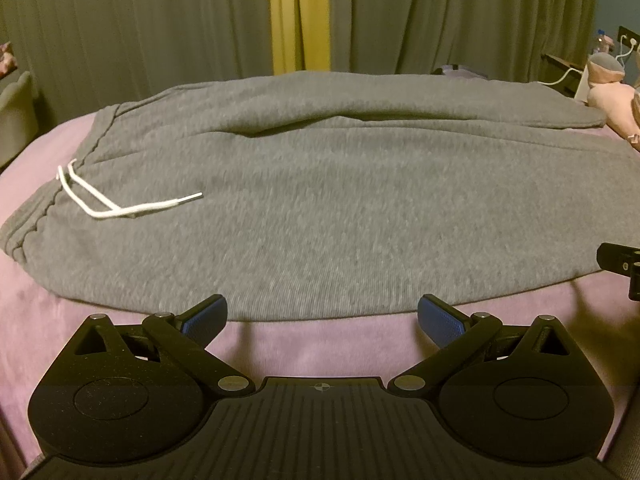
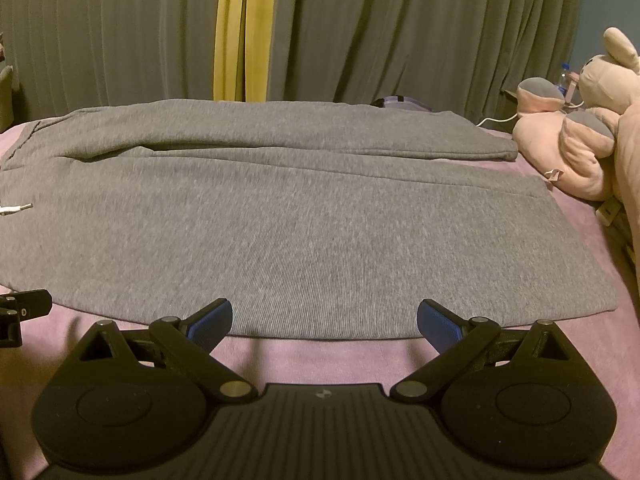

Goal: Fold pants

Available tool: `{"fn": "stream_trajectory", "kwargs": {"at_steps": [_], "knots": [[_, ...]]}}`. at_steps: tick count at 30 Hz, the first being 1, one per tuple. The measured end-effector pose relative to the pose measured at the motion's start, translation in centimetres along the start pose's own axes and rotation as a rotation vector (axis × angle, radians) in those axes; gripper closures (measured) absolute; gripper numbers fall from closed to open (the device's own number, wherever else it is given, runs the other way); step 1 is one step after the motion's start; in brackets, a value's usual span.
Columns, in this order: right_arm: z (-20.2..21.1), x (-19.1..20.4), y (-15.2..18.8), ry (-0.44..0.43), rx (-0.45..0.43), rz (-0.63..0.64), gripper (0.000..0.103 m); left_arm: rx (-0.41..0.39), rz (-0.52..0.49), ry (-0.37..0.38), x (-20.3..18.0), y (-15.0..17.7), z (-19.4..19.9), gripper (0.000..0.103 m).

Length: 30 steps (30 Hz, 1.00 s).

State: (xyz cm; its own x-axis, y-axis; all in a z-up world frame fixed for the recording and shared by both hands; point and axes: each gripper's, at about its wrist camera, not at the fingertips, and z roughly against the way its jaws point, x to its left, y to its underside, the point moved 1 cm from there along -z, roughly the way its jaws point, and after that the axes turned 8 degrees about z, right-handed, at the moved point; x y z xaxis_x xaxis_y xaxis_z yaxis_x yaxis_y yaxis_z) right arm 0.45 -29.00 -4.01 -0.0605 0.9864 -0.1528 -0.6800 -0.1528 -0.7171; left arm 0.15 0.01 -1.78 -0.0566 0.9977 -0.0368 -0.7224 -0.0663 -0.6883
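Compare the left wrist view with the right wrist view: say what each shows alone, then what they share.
Only the left wrist view shows the waistband and the whole white drawstring. Only the right wrist view shows the cream plush toy and both leg hems. Both show the grey pants spread flat on the pink bedcover, the curtains, and open left gripper and right gripper.

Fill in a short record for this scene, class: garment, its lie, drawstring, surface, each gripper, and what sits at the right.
garment: grey pants, spread flat, legs side by side
waistband: at the left
drawstring: white, lying on the fabric
surface: pink bedcover
left gripper: open, at the near edge of the pants, holding nothing
right gripper: open, at the same near edge, holding nothing
at right: pink plush toy
behind: grey curtains
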Motion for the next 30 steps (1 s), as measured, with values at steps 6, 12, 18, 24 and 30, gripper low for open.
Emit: {"fn": "stream_trajectory", "kwargs": {"at_steps": [6,12,18,24,30], "knots": [[0.02,0.1,0.02,0.003,0.003,0.008,0.004,0.01,0.001,-0.002,0.11,-0.11,-0.06,0.0],[-0.02,0.25,0.08,0.006,0.006,0.017,0.004,0.016,0.002,-0.003,0.11,-0.23,-0.12,0.0],[-0.06,0.3,0.14,0.008,0.01,0.024,0.004,0.026,0.004,-0.001,0.18,-0.25,-0.24,0.0],[-0.11,0.5,0.13,0.01,0.014,0.032,0.004,0.033,0.005,-0.002,0.17,-0.27,-0.3,0.0],[-0.14,0.51,0.17,0.008,0.016,0.037,0.004,0.044,0.008,0.0,0.23,-0.38,-0.44,0.0]]}}
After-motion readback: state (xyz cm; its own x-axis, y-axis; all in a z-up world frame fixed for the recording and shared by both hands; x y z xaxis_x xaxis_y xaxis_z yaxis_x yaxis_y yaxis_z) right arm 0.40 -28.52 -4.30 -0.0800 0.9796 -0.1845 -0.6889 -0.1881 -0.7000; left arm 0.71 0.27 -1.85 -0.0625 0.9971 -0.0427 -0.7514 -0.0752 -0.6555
